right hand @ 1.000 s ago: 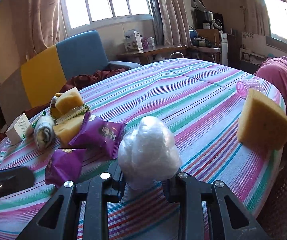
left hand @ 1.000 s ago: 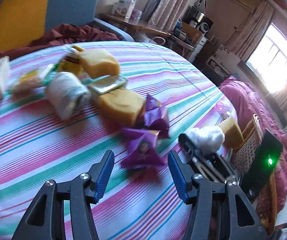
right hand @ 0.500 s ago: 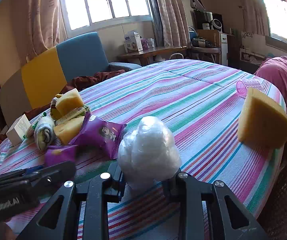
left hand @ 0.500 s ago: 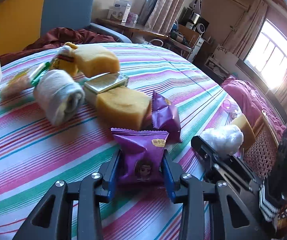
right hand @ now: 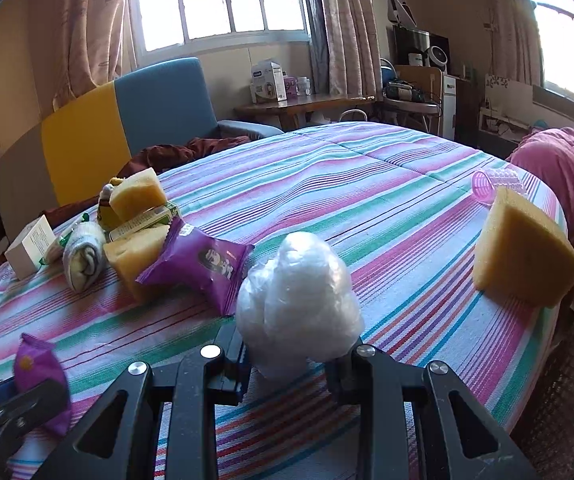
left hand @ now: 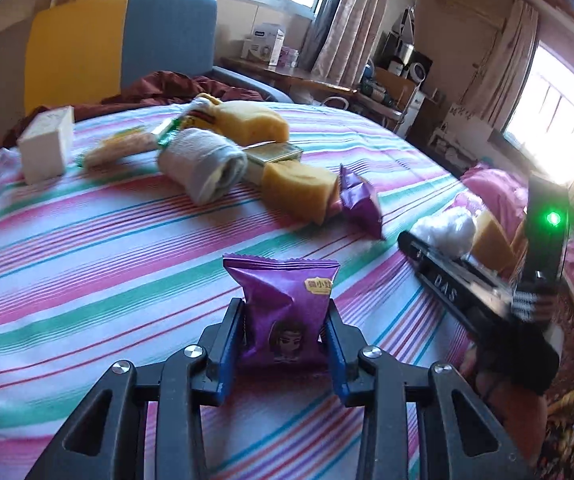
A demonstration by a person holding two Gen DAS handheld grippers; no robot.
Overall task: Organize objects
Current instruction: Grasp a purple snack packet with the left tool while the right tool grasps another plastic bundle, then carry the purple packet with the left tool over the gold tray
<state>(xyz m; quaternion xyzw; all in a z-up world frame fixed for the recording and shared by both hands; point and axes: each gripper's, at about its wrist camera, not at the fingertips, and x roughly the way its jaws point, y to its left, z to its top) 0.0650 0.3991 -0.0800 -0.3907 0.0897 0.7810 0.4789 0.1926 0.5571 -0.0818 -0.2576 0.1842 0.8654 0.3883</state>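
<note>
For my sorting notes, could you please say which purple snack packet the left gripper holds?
The upright purple snack packet clamped in the left gripper; the other purple snack packet lies beside a yellow sponge.

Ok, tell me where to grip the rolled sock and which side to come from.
Grip the rolled sock across the middle of its roll, pads on its two long curved sides. It lies on its side, open end toward the camera, so come from above with jaws spanning its width. A sponge and a green box crowd its right side; its left side looks freer.
</note>
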